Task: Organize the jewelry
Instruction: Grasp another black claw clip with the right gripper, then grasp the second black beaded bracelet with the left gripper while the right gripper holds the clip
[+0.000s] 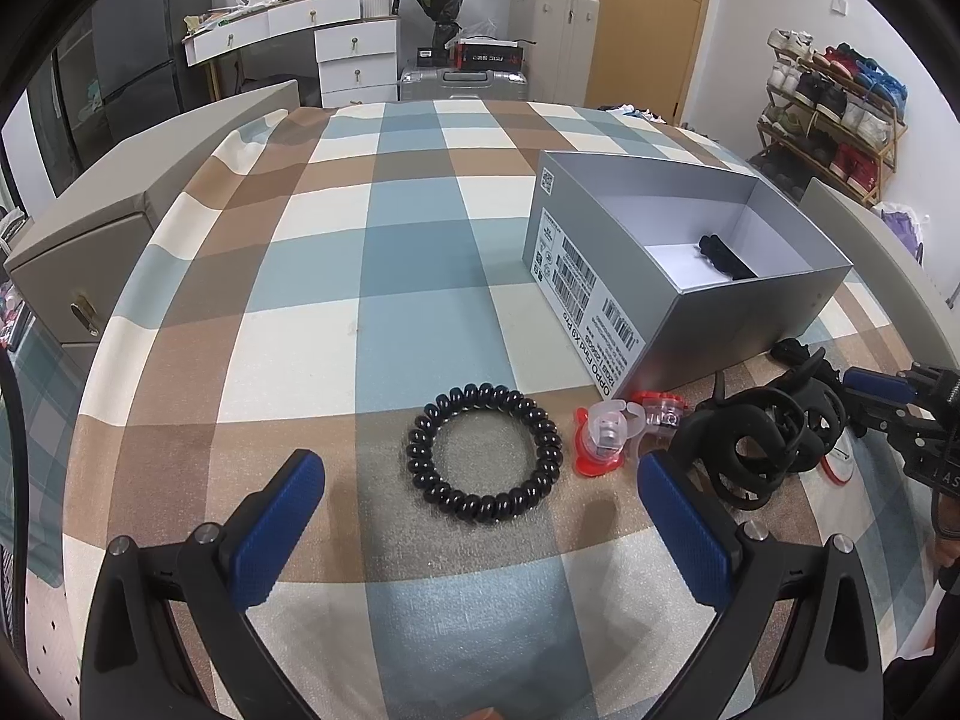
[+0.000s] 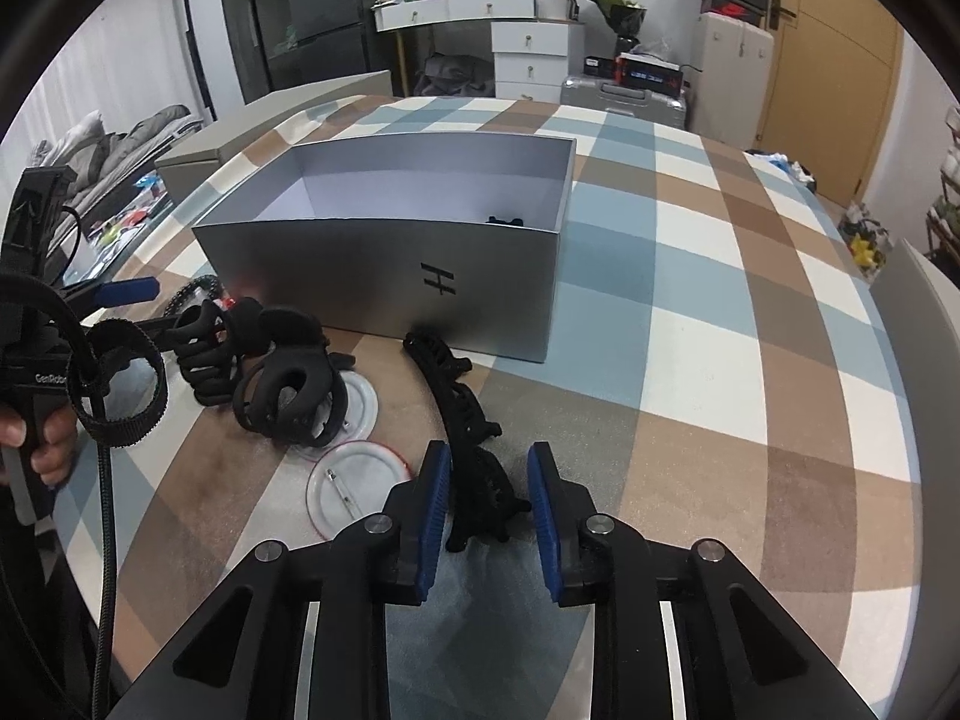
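The grey box [image 1: 690, 294] stands open on the checked tabletop [image 1: 336, 252], and all places here are given from this box. Far to the left of its labelled side, near the tabletop's front edge, the left tool [image 1: 480, 504] is released, with its blue pads wide apart; the black spiral hair tie [image 1: 485, 453] lies flat between and just ahead of them, touching neither pad. Just right of the hair tie, close to the box's near corner, lie two clear and red plastic clips [image 1: 606, 435], side by side. Further right, in front of the long plain wall of the box, two black claw clips [image 2: 264, 372] are piled together, and one rests partly on a round clear badge [image 2: 360, 402]; a second round badge [image 2: 354, 489] with a pin lies nearer to the camera. In front of the right part of that wall, a long black hair clip [image 2: 462, 420] reaches from the foot of the box toward the right tool [image 2: 489, 504]. This tool is released too: its pads stand on each side of the near end of the clip, and I see a gap on both sides. Inside the box, in the right corner, one small black hair piece [image 1: 723, 255] already lies on the white floor.
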{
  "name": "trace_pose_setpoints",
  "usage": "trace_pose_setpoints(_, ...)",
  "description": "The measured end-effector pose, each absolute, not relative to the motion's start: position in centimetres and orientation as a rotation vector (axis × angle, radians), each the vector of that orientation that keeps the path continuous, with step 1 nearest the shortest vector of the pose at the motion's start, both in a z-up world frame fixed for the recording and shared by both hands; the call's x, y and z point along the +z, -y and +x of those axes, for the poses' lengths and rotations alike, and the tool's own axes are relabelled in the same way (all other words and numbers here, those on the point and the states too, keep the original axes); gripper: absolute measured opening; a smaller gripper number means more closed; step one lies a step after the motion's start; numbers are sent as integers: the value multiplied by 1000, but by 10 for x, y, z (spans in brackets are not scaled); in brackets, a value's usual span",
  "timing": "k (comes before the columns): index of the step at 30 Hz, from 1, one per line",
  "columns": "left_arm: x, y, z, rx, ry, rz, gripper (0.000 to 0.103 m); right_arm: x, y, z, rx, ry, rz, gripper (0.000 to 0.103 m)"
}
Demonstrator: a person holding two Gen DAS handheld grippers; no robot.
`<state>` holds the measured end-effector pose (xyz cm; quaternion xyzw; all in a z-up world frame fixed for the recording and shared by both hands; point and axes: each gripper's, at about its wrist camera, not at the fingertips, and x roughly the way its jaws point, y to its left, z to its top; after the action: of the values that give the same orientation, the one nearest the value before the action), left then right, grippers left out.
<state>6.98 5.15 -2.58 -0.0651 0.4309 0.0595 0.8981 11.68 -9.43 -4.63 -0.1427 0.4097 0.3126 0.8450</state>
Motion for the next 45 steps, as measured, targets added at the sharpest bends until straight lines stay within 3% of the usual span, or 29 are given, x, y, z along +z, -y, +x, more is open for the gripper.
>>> trace_pose_setpoints(9, -26, -51, 70, 119, -897, -135, 102, -49, 83, 115, 640, -847, -322, 27)
trace_pose_setpoints(12, -27, -50, 70, 116, -901, -130, 102, -47, 82, 113, 659, -847, -333, 17)
trace_pose_setpoints(26, -13, -64, 62, 155, -824, -165, 101, 2, 106, 104, 710, -705, -191, 17)
trace_pose_setpoints(28, -12, -70, 61, 158, -821, -185, 92, 1, 104, 103, 711, -708, -194, 17)
trace_pose_setpoints(30, -16, -72, 63, 164, -844, -172, 70, 2, 104, 102, 714, -710, -194, 17)
trace_pose_setpoints(31, -19, -72, 65, 169, -856, -165, 65, 1, 104, 102, 715, -710, -195, 17)
trace_pose_setpoints(33, -24, -73, 68, 172, -882, -164, 45, 1, 103, 101, 719, -709, -198, 17)
trace_pose_setpoints(35, -25, -72, 68, 179, -886, -149, 35, 1, 103, 100, 721, -709, -199, 17)
trace_pose_setpoints(37, -25, -70, 68, 176, -889, -132, 19, 1, 103, 100, 722, -711, -198, 17)
trace_pose_setpoints(38, -25, -70, 68, 164, -888, -134, 5, 1, 103, 100, 722, -712, -199, 17)
trace_pose_setpoints(45, -16, -66, 63, 125, -843, -138, 5, 1, 103, 99, 726, -709, -199, 17)
